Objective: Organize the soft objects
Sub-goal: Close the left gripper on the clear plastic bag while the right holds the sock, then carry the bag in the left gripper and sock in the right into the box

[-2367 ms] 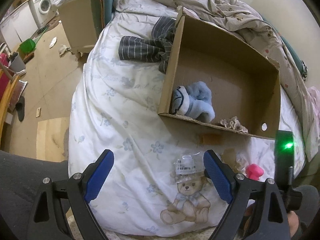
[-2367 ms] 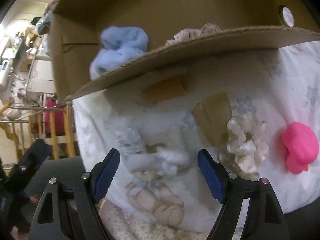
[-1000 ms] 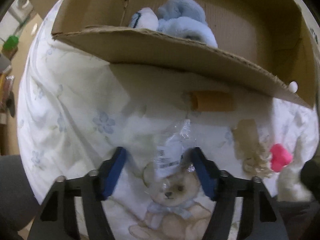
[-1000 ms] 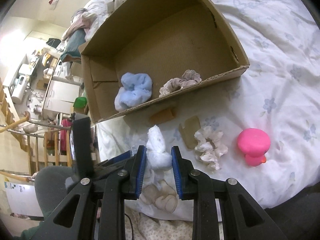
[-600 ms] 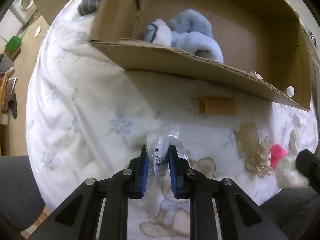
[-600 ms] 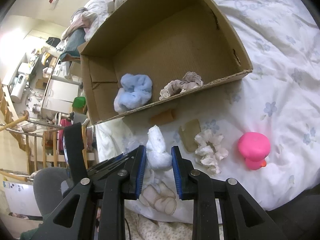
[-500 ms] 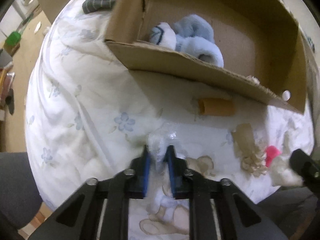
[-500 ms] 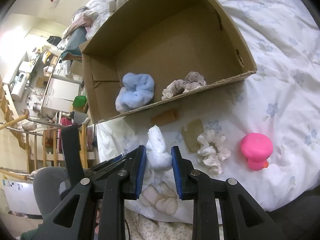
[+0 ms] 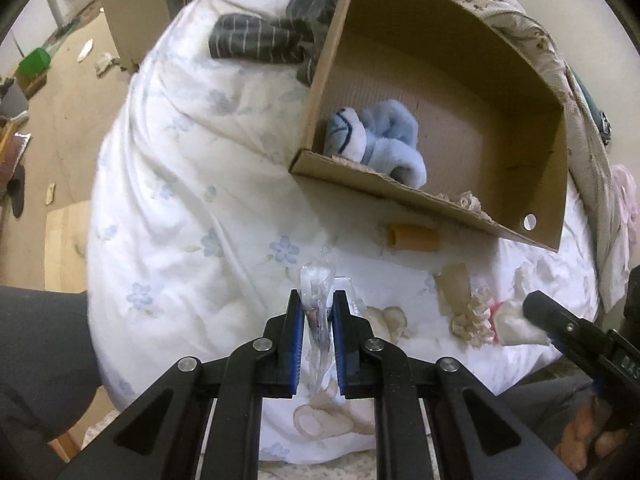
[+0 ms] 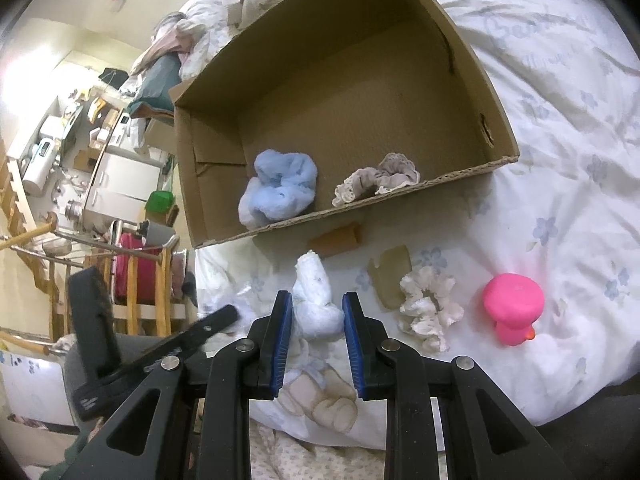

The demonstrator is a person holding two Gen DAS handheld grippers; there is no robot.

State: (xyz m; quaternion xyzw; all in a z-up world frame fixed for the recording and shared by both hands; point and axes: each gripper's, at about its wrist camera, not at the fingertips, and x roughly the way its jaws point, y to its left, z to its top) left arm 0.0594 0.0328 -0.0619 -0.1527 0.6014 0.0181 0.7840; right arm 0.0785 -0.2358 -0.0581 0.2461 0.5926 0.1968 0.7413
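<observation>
Left tool (image 9: 316, 312): I am holding it nearly closed, its blue pads pinching a crinkled clear plastic packet (image 9: 317, 300) just above the bed (image 9: 168, 208).

Right tool (image 10: 316, 320): I am holding it partly closed, its pads pressing on a white fluffy soft piece (image 10: 316, 300) above the quilt's bear print.

Cardboard box (image 10: 360, 92): lying open on the bed, beyond both tools. It is holding a light-blue plush bundle (image 10: 280, 188) by its near-left corner and a beige lace-edged scrunchie (image 10: 380, 180) against its near wall.

Outside the box, on the bed: an orange tube-shaped piece (image 10: 340, 240) just beside the near wall; a tan flat piece (image 10: 392, 276) touching a cream ruffled scrunchie (image 10: 430, 308); a pink rubber duck (image 10: 514, 308) to its right, apart.

Striped grey garment (image 9: 264, 40): lying on the bed at the box's far left side.
</observation>
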